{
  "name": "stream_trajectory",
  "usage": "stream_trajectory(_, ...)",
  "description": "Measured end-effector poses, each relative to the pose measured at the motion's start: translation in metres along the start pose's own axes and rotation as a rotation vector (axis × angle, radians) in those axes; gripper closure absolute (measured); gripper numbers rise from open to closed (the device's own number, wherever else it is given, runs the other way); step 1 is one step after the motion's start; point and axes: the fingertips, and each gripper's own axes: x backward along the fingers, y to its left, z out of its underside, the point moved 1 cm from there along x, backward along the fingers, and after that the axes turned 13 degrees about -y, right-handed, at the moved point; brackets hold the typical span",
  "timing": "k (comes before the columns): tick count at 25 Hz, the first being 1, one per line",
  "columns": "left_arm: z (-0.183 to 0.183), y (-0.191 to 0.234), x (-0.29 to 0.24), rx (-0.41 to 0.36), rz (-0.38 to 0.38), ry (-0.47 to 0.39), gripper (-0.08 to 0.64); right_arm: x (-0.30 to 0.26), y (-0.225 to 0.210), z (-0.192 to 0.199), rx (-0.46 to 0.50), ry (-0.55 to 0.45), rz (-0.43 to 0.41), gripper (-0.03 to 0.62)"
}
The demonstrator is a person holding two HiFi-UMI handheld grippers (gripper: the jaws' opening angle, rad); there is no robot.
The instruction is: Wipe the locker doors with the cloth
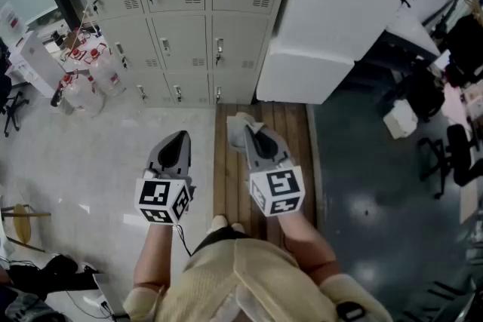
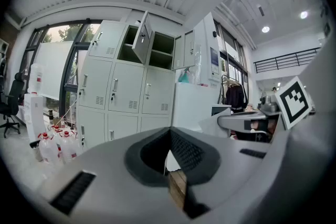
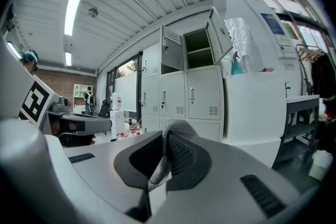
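A bank of pale grey lockers [image 1: 181, 19] stands ahead of me, its lower doors closed. In the gripper views the lockers [image 2: 126, 97] [image 3: 184, 94] show two upper doors [image 2: 142, 39] swung open. My right gripper [image 1: 253, 130] [image 3: 167, 139] is shut on a grey knitted cloth [image 1: 238, 128] [image 3: 178, 125], which bunches above the jaws and hangs down between them. It is held over a wooden platform, well short of the lockers. My left gripper [image 1: 179, 138] [image 2: 169, 131] hovers beside it over the pale floor, jaws together with nothing in them.
A tall white cabinet [image 1: 324, 34] stands right of the lockers. Several water jugs [image 1: 90, 83] sit on the floor at the left. The wooden platform [image 1: 287, 132] runs up to the lockers. Office chairs [image 1: 453, 154] and desks fill the right side.
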Motion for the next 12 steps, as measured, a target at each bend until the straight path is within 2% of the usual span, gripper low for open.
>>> stream_trajectory(7,0.012,0.014,-0.004,0.019,0.005,0.026,0.558,-0.012,0.004,0.012,-0.019,0.025,0.013,0.588)
stream_trajectory(12,0.012,0.025,-0.008,0.029,0.014,0.025,0.558,-0.023,0.008,0.01,-0.067,0.005,0.026,0.588)
